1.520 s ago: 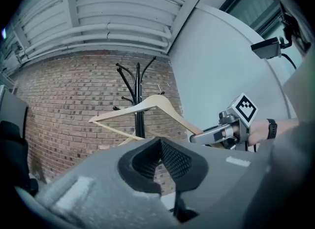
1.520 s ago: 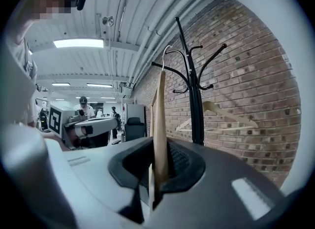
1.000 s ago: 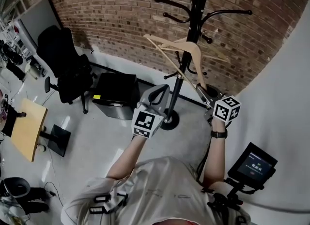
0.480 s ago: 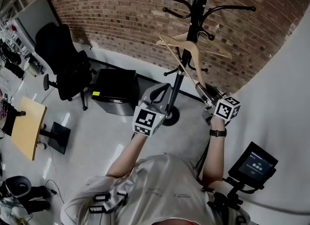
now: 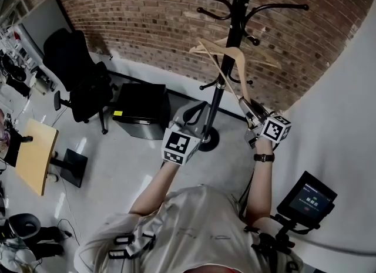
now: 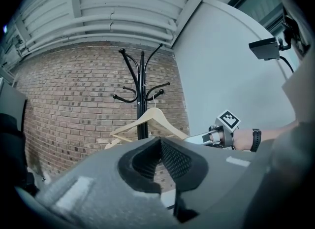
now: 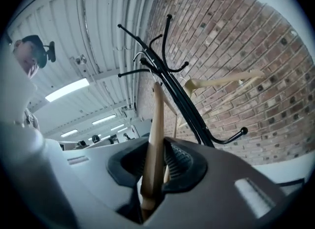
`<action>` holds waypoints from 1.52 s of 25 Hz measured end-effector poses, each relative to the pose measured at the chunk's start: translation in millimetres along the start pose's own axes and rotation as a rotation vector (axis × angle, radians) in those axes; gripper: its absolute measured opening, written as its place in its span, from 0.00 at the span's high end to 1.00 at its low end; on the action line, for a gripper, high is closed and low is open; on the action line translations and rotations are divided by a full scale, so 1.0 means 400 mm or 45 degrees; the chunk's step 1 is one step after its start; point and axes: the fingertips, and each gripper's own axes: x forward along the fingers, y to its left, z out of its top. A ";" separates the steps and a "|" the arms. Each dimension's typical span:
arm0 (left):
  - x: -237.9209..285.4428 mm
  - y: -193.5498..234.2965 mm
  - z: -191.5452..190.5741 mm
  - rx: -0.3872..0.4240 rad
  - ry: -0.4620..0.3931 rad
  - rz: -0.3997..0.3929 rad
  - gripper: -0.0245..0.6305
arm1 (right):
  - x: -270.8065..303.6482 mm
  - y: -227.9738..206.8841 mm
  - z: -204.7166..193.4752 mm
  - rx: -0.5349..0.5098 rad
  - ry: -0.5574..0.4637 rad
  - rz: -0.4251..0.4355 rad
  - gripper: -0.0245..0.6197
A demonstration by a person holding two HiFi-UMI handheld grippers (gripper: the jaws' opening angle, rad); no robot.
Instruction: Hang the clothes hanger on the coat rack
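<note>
A pale wooden hanger [image 5: 236, 60] sits tilted against the black coat rack [image 5: 236, 13], with its wire hook among the upper pegs. My right gripper [image 5: 247, 107] reaches up to the hanger's lower end. In the right gripper view the wooden arm [image 7: 156, 124] runs between the jaws, which have just been opening. A dark gap shows on the arm's left side, so the pads no longer press it. My left gripper [image 5: 191, 111] is held level beside the pole, shut and with nothing in it. From the left gripper [image 6: 161, 140] I see the hanger [image 6: 147, 122] in front of the rack [image 6: 141, 90].
The rack's round base [image 5: 205, 142] stands on the grey floor before a brick wall [image 5: 135, 19]. To the left are a black office chair [image 5: 79, 78], a black box [image 5: 140, 110] and a small wooden table [image 5: 35, 154]. A screen on a stand [image 5: 305, 198] is at the right by the white wall.
The hanger has shifted right toward the pole and rolled, with its hook now up among the pegs. The right gripper rolled with it. The left gripper stayed put.
</note>
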 end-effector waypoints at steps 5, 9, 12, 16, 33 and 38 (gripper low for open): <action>-0.021 -0.008 -0.004 0.006 -0.012 -0.013 0.96 | -0.026 -0.028 0.004 0.099 -0.231 -0.062 0.72; -0.054 -0.013 -0.004 0.011 -0.007 -0.022 0.96 | -0.092 -0.036 -0.011 0.058 -0.291 -0.208 0.66; -0.086 -0.028 0.002 -0.014 -0.004 -0.044 0.96 | -0.137 -0.009 -0.034 0.084 -0.326 -0.246 0.65; -0.134 -0.067 0.005 -0.050 0.007 -0.092 0.96 | -0.190 0.052 -0.093 0.084 -0.299 -0.287 0.67; -0.591 -0.198 0.043 -0.127 -0.047 -0.204 0.96 | -0.272 0.685 -0.349 -0.465 -0.154 -0.556 0.95; -0.770 -0.263 -0.037 -0.197 0.004 -0.218 0.96 | -0.352 0.860 -0.457 -0.571 -0.118 -0.732 0.95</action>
